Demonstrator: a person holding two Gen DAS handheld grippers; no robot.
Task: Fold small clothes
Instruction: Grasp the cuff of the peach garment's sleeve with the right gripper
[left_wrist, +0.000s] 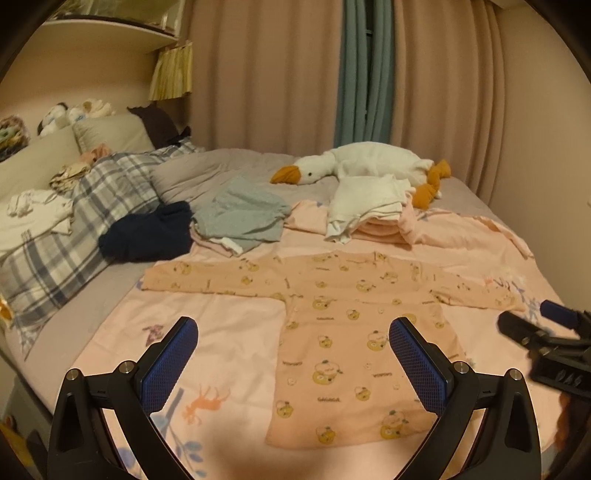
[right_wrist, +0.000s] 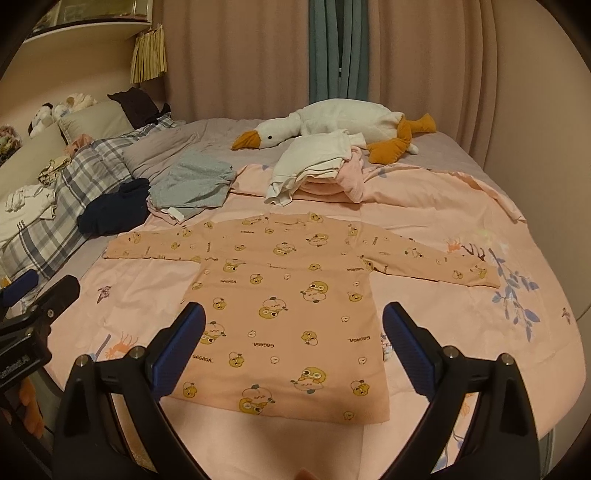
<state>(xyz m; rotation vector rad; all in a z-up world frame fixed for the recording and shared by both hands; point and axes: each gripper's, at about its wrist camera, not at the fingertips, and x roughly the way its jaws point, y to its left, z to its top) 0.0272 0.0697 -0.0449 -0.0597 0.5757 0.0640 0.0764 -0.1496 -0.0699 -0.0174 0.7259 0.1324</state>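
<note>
Both claws hang wide open with nothing in them: my left gripper (left_wrist: 293, 365) sits over the shirt's left hem side, my right gripper (right_wrist: 293, 349) over its lower body. From the left camera I see the right gripper's dark frame at 3 o'clock; from the right camera the left one shows at 9 o'clock.

No bins or baskets show, only the bed. On the pink printed sheet (right_wrist: 461, 325) the peach long-sleeved shirt (right_wrist: 284, 295) lies flat at centre, sleeves spread toward 10 and 2 o'clock, hem nearest me.

Past the collar, at 12 o'clock, a white garment (right_wrist: 314, 155) rests on a folded pink stack. At 11 o'clock lies a grey-green garment (right_wrist: 192, 181), with a navy bundle (right_wrist: 114, 210) just beside it. A goose plush (right_wrist: 332, 122) stretches behind them. A plaid blanket (left_wrist: 74, 229) fills 9 to 10 o'clock.
</note>
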